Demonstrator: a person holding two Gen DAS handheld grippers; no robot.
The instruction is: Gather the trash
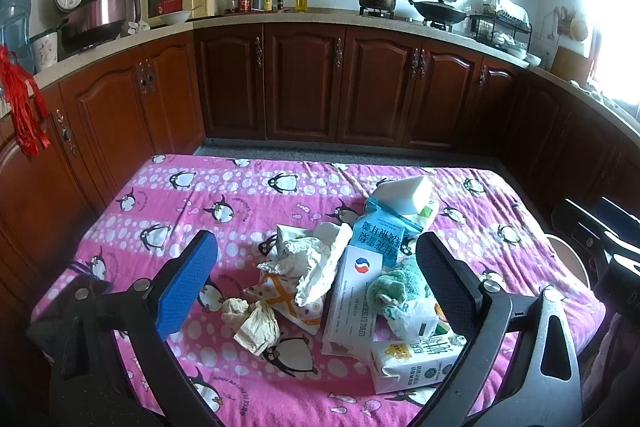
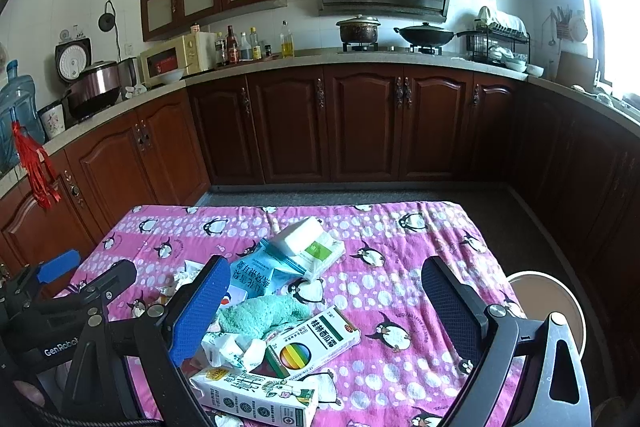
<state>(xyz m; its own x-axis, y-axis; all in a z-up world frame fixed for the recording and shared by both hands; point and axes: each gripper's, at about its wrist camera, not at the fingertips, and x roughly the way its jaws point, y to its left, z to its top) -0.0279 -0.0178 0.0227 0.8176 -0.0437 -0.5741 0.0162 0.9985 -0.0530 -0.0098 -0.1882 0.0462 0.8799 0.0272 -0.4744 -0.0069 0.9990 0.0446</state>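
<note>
Milk carton nearest the cam, left gripper & right gripper both wide apart w/ nothing held, trash pile on pink penguin cloth, bin at right

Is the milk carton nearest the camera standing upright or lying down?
Lying down. The milk carton rests on its long side on the pink tablecloth, with its printed face upward.

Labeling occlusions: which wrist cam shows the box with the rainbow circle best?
Right wrist. The box with the rainbow circle lies there face up, its printed top fully visible between the open fingers of the right gripper. In the left wrist view only a striped corner peeks out behind the white plastic wrapper.
</note>
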